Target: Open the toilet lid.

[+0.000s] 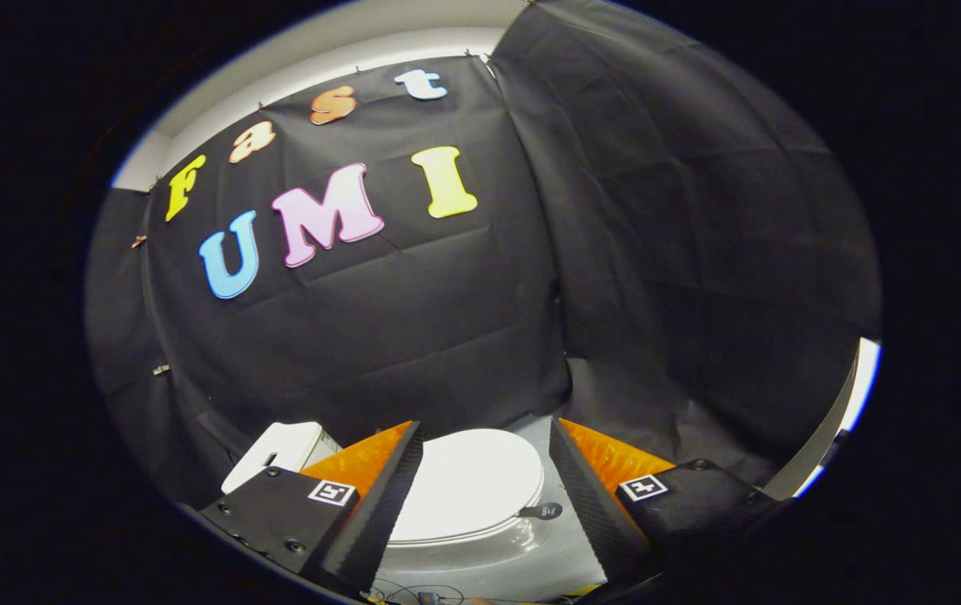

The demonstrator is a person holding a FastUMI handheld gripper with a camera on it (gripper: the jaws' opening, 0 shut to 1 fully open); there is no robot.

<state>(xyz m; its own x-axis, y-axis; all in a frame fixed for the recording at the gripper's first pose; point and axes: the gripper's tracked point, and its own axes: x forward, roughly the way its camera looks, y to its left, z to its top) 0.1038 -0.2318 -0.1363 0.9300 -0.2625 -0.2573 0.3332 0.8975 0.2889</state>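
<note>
the gripper [485, 458] has its fingers wide apart, holding nothing. the toilet lid [468, 483] lies shut, just ahead between them. it looks hard, smooth and slippery. the small dark tab [541, 510] at 4 o'clock on its rim looks best to lift.

We see the lid [468, 483] as smooth, glossy white plastic, catching a soft shine; it lies between the spread fingers of the gripper [485, 470], which touch nothing. The bowl [480, 550] under it, at 6 o'clock from the lid, looks like glazed ceramic, also glossy. The tank [275, 454], at 9 o'clock from the lid, seems smooth and white with less shine. A small dark tab [541, 511] at 4 o'clock on the lid looks matt. The finger [380, 504] inner faces carry a fine ribbed, rough texture. The cloth [413, 336] behind is matt, creased fabric.
</note>
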